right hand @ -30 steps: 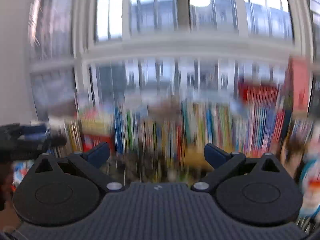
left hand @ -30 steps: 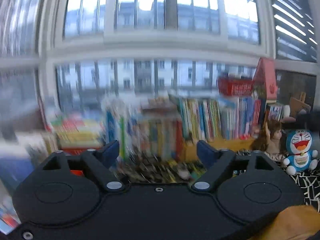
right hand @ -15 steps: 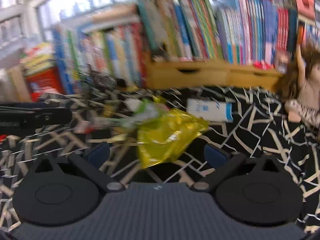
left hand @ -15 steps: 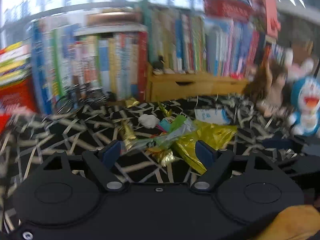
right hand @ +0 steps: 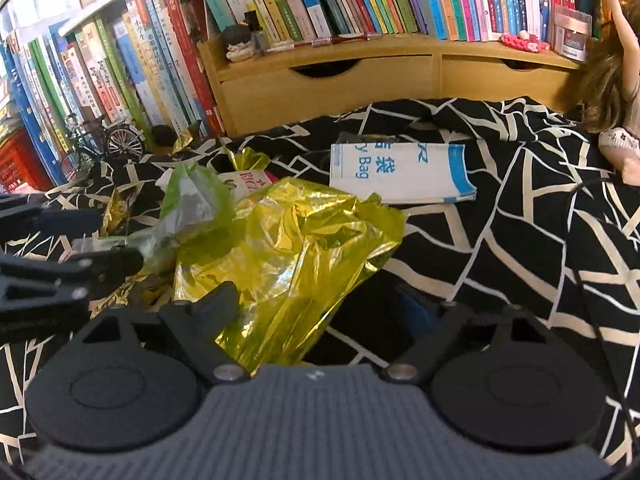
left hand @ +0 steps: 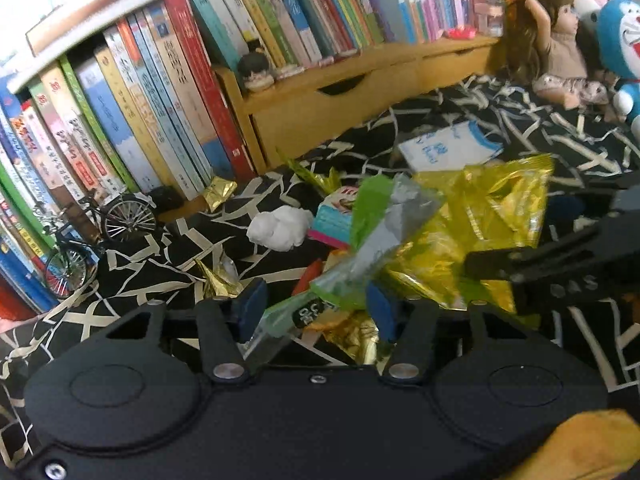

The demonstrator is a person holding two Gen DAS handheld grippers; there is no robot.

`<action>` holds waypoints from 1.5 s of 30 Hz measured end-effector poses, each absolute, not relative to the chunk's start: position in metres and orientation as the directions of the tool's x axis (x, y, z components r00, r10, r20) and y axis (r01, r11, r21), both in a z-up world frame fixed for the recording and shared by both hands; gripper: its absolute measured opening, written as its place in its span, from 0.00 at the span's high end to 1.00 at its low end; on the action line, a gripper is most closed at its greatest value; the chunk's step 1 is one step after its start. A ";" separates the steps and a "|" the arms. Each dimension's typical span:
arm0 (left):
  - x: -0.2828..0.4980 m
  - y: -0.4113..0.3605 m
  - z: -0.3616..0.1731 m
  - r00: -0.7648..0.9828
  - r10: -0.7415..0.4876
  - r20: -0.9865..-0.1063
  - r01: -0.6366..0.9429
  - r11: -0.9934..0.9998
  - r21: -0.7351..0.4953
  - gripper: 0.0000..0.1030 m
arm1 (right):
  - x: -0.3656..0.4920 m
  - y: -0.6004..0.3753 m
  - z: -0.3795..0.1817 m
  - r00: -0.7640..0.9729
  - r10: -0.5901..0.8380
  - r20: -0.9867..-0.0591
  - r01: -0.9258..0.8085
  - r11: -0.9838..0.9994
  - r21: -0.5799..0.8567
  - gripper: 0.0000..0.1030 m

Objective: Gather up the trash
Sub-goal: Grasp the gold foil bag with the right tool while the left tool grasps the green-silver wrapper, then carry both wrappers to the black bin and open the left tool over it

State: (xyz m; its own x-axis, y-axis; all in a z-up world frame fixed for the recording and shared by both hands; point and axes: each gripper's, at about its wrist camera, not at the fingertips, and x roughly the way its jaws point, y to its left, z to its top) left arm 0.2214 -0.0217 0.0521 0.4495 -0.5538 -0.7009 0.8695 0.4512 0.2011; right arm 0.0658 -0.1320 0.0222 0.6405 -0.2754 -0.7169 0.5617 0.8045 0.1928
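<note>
Two hand-held grippers angle down over your trash pile on the black patterned cloth (right hand: 520, 208). Your left hand-held gripper (left hand: 316, 312) is closing, unclenched, around the green wrapper (left hand: 372, 216); your right hand-held gripper (right hand: 324, 304), closing too, straddles the yellow foil bag (right hand: 296, 248) without pinching it. Behind, a white packet (right hand: 400, 174) reads "Bag".
</note>
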 end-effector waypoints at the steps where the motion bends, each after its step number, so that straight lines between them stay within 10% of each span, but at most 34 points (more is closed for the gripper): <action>1: 0.225 -0.025 0.051 0.437 -0.555 -0.708 0.876 0.442 0.195 0.48 | 0.066 -0.130 0.022 0.644 -0.271 -0.716 0.557 0.807 0.195 0.12; 6: 0.228 -0.037 0.041 0.390 -0.574 -0.720 0.906 0.377 0.191 0.49 | 0.068 -0.127 0.021 0.658 -0.270 -0.703 0.534 0.826 0.182 0.14; 8: 0.228 -0.040 0.038 0.399 -0.569 -0.719 0.906 0.368 0.211 0.63 | 0.069 -0.129 0.022 0.666 -0.270 -0.695 0.529 0.828 0.187 0.27; 15: 0.227 -0.032 0.046 0.447 -0.553 -0.703 0.870 0.452 0.198 0.64 | 0.069 -0.130 0.030 0.663 -0.305 -0.683 0.550 0.818 0.168 0.72; 34: 0.166 0.100 0.157 0.527 -0.624 -0.576 0.672 0.722 -0.167 0.64 | -0.019 -0.091 0.125 0.783 -0.249 -0.571 0.477 0.829 0.293 0.74; 45: 0.102 0.185 0.161 0.537 -0.622 -0.570 0.673 0.723 -0.155 0.64 | -0.072 -0.034 0.144 0.811 -0.252 -0.528 0.455 0.839 0.297 0.74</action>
